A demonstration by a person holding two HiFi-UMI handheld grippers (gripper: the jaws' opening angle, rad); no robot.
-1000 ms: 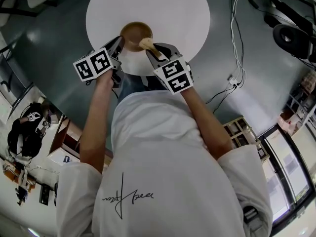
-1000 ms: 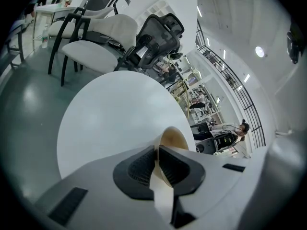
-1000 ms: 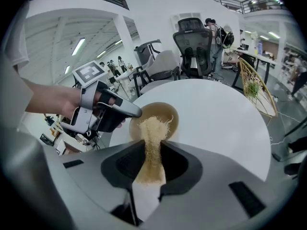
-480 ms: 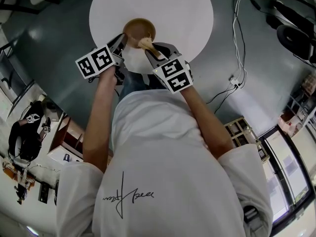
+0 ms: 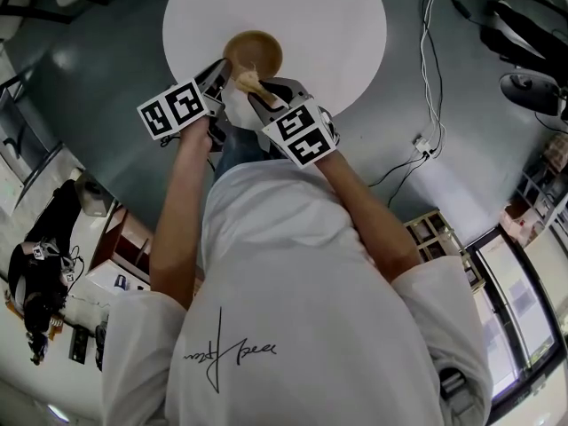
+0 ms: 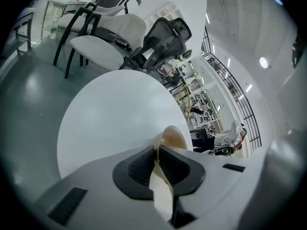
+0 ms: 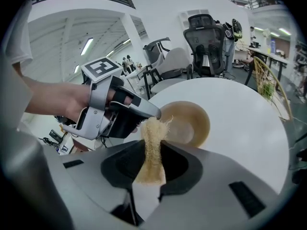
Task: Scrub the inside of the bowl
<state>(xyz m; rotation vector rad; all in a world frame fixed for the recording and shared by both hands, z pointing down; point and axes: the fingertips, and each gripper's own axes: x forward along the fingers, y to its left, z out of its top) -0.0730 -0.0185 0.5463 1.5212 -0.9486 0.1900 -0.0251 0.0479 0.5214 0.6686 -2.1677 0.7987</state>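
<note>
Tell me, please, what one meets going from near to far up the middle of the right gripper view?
loofah scrubber → wooden bowl → far part of the white table → black office chair

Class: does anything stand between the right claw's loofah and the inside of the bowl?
Nothing visible does. The loofah is at the bowl's near rim, its hollow open beyond. The left claw clamps that rim beside it, not in the way.
</note>
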